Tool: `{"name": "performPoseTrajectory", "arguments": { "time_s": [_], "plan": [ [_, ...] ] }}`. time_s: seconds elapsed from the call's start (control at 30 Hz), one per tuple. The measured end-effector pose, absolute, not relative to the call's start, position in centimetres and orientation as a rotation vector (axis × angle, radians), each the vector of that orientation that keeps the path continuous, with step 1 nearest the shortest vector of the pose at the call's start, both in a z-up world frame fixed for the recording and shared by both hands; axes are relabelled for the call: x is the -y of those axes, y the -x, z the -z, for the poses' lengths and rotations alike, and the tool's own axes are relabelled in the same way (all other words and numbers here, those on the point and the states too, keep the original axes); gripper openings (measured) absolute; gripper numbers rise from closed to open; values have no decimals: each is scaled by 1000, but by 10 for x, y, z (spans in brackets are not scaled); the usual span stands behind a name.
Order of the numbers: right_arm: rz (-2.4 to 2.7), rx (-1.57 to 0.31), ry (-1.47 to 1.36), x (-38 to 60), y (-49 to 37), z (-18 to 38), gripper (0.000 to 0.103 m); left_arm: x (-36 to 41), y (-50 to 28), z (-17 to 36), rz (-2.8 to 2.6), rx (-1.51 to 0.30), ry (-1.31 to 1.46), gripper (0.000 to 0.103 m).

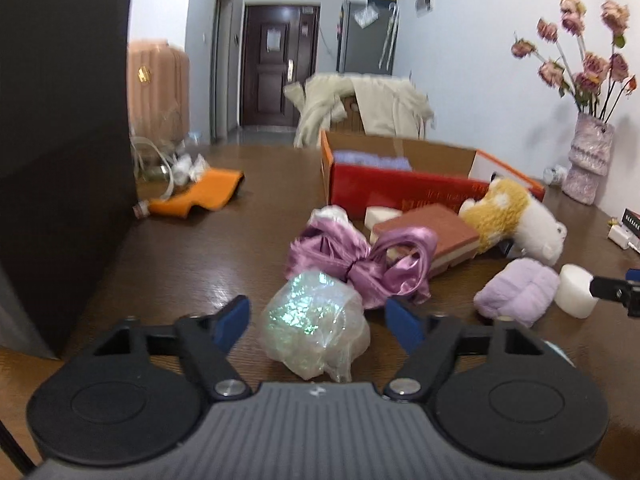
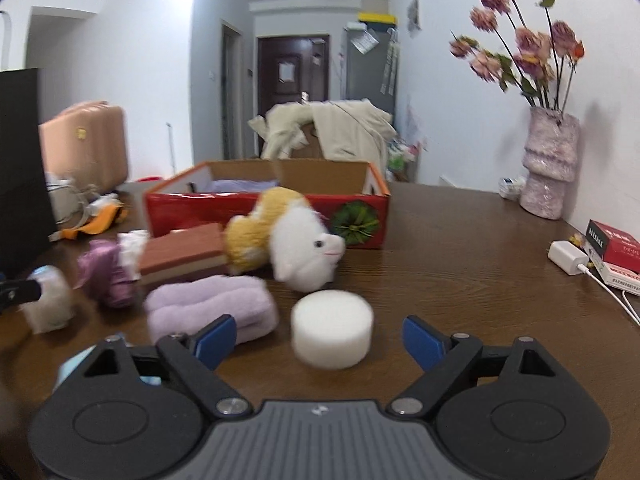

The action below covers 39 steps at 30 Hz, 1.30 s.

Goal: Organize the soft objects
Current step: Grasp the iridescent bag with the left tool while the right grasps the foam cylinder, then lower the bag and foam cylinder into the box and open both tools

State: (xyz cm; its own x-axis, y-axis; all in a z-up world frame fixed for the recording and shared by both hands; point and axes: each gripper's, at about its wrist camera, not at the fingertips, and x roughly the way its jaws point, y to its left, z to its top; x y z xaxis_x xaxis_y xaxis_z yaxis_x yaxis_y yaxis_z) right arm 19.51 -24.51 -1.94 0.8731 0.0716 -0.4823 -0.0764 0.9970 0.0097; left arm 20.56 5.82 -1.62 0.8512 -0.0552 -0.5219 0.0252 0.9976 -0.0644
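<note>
My left gripper [image 1: 318, 320] is open, its fingers on either side of a shiny iridescent plastic bundle [image 1: 314, 326] on the wooden table. Behind the bundle lie a pink satin bow [image 1: 360, 258], a brown sponge block [image 1: 430, 234], a yellow and white plush animal [image 1: 516, 218] and a lilac plush roll [image 1: 518, 290]. My right gripper [image 2: 320, 338] is open around a white foam cylinder [image 2: 332, 328]. The lilac roll [image 2: 212, 306] touches its left finger. The plush animal [image 2: 296, 236] lies in front of the open red cardboard box [image 2: 264, 208].
A vase of dried flowers [image 2: 550, 164] stands at the table's right edge, with a white charger [image 2: 568, 256] and red boxes [image 2: 614, 248] near it. A black panel [image 1: 64, 140] stands at the left. An orange cloth [image 1: 204, 194] lies beyond it.
</note>
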Motion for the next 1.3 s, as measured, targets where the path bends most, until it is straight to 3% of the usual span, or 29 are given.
{"name": "performPoseTrajectory", "arguments": {
  "time_s": [0.1, 0.17, 0.27, 0.3, 0.6, 0.97, 1.3],
  "plan": [
    [-70, -543, -8, 249, -221, 26, 83, -65, -217, 23, 40, -595, 79, 47],
    [-66, -568, -14, 249, -235, 32, 77, -69, -219, 23, 41, -591, 93, 45],
    [-73, -634, -30, 253, -254, 43, 58, -70, -221, 23, 28, -592, 88, 44],
    [-79, -655, -40, 254, -258, 46, 57, -70, -221, 23, 24, -595, 84, 43],
    [-107, -621, -65, 262, -245, 40, 55, -56, -195, -2, 12, -539, 62, 42],
    [-173, -497, -75, 277, -165, 6, 55, -21, -146, -37, 105, -451, 71, 42],
    [-201, -453, -78, 302, -166, -16, 55, 15, -210, -76, 221, -418, 93, 43]
  ]
}}
